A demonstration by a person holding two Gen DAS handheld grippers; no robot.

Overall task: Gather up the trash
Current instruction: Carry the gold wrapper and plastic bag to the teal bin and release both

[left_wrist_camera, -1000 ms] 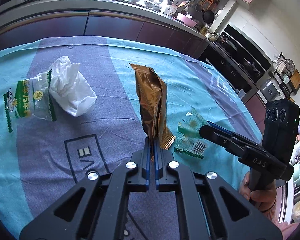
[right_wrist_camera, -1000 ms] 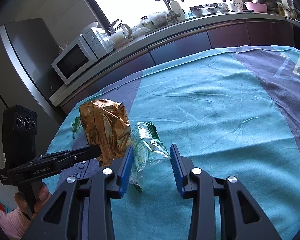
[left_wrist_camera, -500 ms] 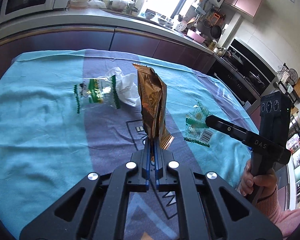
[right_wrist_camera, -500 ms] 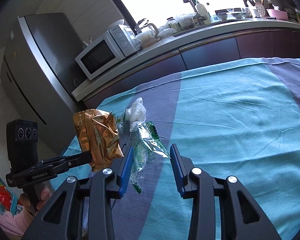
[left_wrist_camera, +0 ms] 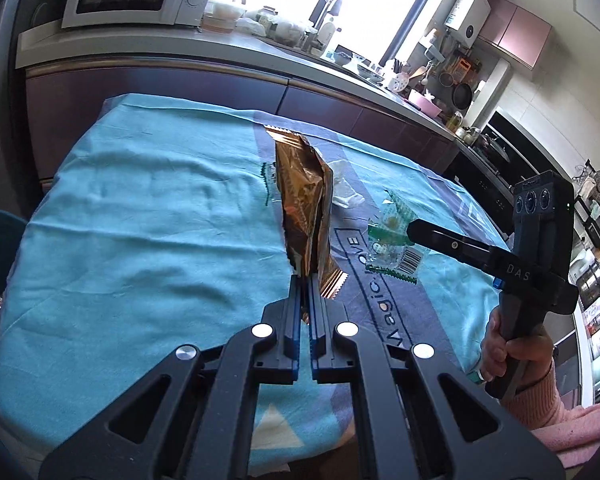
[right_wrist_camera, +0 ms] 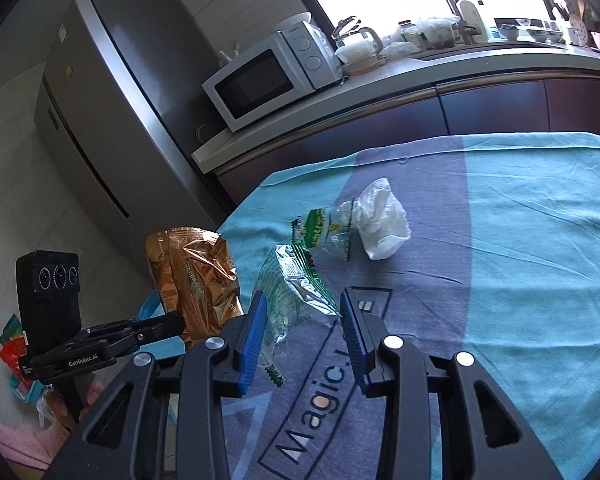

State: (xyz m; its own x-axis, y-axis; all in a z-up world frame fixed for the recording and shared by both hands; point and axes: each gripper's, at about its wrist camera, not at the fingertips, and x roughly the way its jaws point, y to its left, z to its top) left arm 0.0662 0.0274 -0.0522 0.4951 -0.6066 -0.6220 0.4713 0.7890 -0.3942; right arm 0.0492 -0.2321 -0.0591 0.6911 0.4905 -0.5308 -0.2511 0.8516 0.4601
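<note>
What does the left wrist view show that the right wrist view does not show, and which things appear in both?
Only the left wrist view shows the left gripper shut on the gold wrapper, and the oven. Only the right wrist view shows the fridge and the right gripper's fingers apart around the clear green wrapper. Both show the white tissue, the microwave and the tablecloth.

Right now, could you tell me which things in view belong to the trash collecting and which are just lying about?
Part of the job:
- gold foil wrapper, clamped in the left tool
- clear green wrapper, between the open fingers of the right tool
- second green wrapper on the tablecloth
- crumpled white tissue

Just there:
- microwave
- fridge
- kettle
</note>
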